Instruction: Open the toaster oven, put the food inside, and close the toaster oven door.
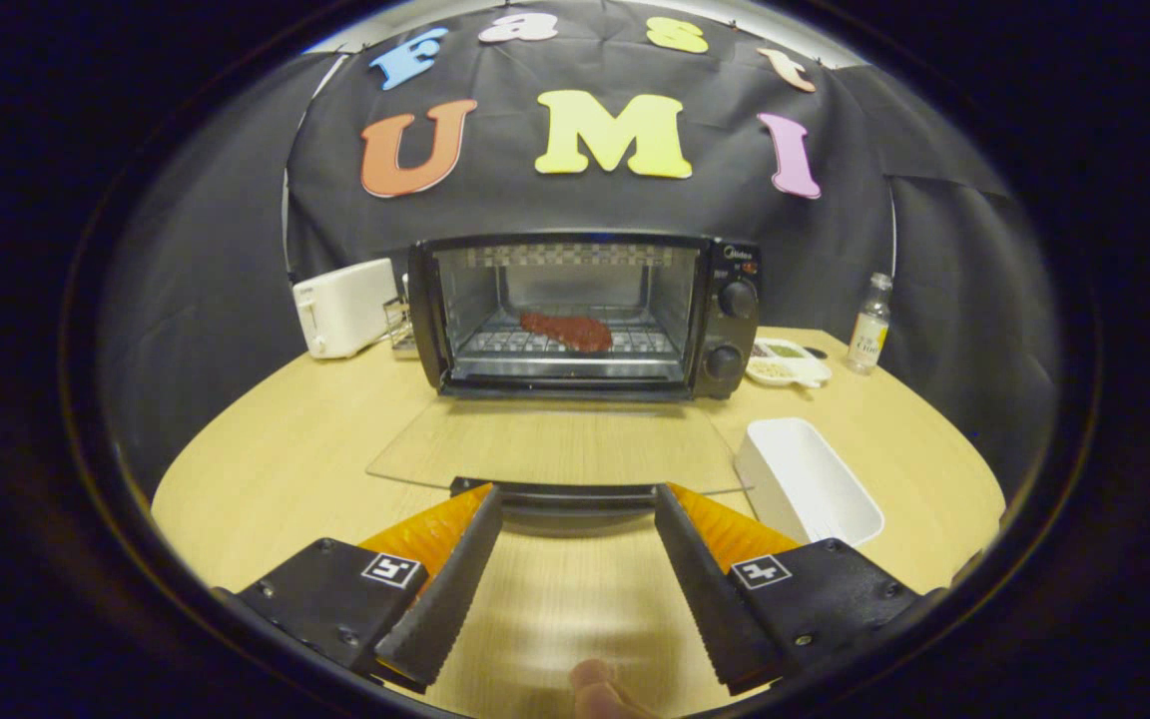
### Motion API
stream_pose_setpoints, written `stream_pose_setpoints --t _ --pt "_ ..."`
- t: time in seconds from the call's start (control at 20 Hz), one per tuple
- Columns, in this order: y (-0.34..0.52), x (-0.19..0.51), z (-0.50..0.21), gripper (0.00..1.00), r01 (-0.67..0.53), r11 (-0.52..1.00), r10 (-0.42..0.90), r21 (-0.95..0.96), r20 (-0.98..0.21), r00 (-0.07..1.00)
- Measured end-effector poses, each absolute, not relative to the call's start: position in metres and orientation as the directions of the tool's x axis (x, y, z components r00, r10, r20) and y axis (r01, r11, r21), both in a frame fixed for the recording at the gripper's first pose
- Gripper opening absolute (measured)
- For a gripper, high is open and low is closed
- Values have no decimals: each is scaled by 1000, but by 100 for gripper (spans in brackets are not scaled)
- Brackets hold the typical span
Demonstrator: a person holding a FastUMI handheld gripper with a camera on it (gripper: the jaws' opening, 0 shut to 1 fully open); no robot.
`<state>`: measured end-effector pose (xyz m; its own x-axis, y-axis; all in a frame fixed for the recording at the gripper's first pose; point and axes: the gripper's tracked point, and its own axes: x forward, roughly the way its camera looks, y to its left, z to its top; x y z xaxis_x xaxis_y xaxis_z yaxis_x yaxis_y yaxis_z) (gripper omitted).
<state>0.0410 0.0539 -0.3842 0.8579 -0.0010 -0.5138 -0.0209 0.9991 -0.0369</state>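
We judge the food step done and only the closing left: the steak-like food (567,331) lies on the wire rack inside the toaster oven (585,315), toward the middle of the chamber, its long axis running side to side across the opening; the glass door (555,444) is dropped flat toward us over the counter (286,459), hinged at the oven's lower front edge.

The relation that matters is between our tongs (578,504) and the door handle (555,496); the handle is a dark bar on the door's free edge, lying crosswise, side to side, right at the fingertips and spanning the gap between them; its ends seem to reach each tip, though we cannot tell whether they touch. The tongs are spread wide and hold nothing; they point straight at the oven, so the handle's long axis sits square across our line of approach.

So we judge the coming move to be a lift from under or around that bar, swinging the free edge up and away from us toward the oven's top front; the white tray (810,479) sits just beside the door's right edge, near enough to mind during the swing.
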Motion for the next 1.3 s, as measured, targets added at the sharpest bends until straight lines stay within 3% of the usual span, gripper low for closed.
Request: stream_pose_setpoints --t 0.7,1.0,1.3 --pt "57 51 -419 98 -8 999 -17 -40 -589 808" --pt "60 55 -394 98 -9 999 -17 -45 -545 838" --pt "69 74 -343 97 -14 993 -35 -119 -403 915"
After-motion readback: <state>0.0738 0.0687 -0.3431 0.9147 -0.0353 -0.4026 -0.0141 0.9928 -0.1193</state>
